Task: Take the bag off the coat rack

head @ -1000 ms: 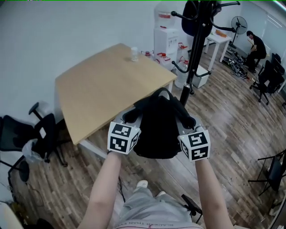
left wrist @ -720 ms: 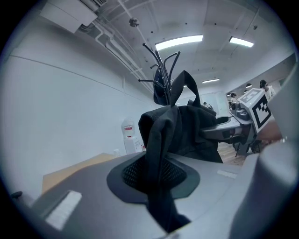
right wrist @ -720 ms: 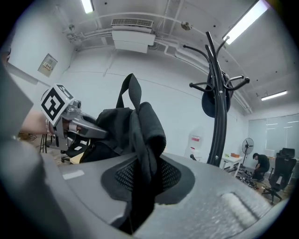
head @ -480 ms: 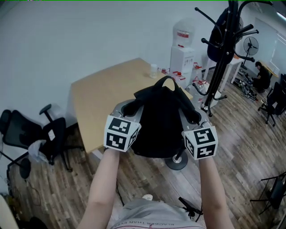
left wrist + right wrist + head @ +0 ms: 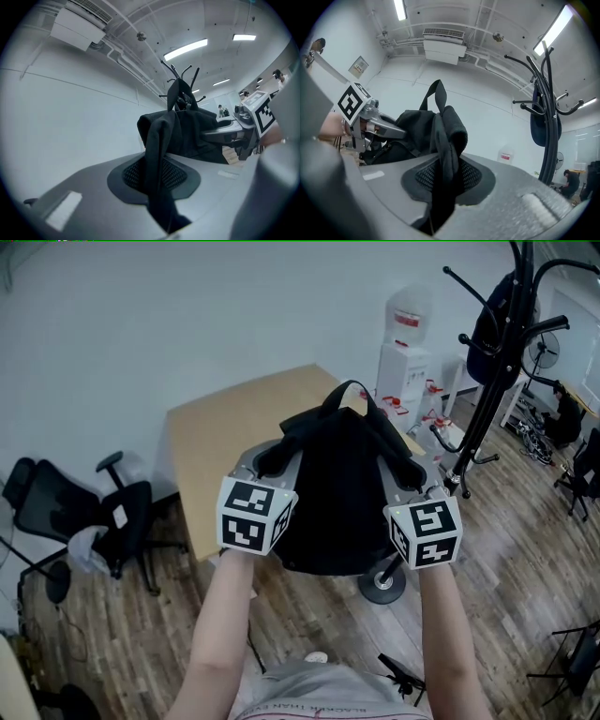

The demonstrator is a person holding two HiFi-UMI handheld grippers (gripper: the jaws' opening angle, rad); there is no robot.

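Note:
A black bag (image 5: 337, 488) hangs in the air between my two grippers, off the black coat rack (image 5: 497, 362), which stands at the upper right. My left gripper (image 5: 272, 463) is shut on the bag's left strap (image 5: 157, 159), pinched between the meshed pads. My right gripper (image 5: 410, 482) is shut on the bag's right strap (image 5: 443, 164). The bag's top loop (image 5: 344, 393) stands up above the body. In the left gripper view the bag (image 5: 187, 133) spreads toward the other gripper. A dark garment (image 5: 492, 324) still hangs on the rack.
A wooden table (image 5: 234, 437) lies under and behind the bag. A water dispenser (image 5: 405, 343) stands by the wall. A black office chair (image 5: 66, 517) is at left. The rack's round base (image 5: 382, 585) sits on the wood floor near my right arm.
Both grippers have carried the bag up and away from the coat rack, which has slid toward the right in the head view. The grip on both straps has held.

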